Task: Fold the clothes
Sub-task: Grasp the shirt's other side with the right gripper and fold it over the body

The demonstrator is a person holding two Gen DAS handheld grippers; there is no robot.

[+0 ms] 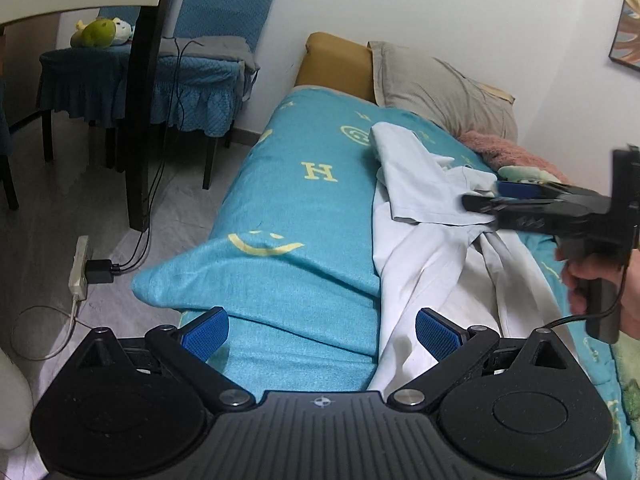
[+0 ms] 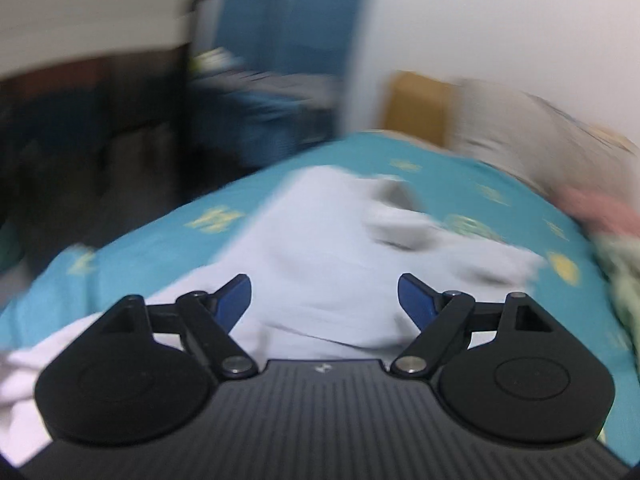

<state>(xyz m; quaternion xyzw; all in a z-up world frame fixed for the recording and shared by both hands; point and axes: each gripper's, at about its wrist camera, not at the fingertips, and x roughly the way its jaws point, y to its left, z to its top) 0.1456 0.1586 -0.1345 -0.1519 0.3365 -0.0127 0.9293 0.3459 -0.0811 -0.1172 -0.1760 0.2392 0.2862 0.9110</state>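
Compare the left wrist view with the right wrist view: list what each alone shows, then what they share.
Left wrist only: the power strip on the floor, the green plush toy on a chair, and the right gripper seen from the side over the white shirt.
Right wrist only: nothing distinct; it is blurred.
Both: the shirt, teal bedspread, beige pillow.

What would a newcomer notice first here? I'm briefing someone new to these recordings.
A rumpled white shirt lies on the turquoise bedspread printed with yellow smileys and letters. The right gripper reaches over the shirt from the right, jaws open and empty. At the bed's head a beige pillow leans against the wall.
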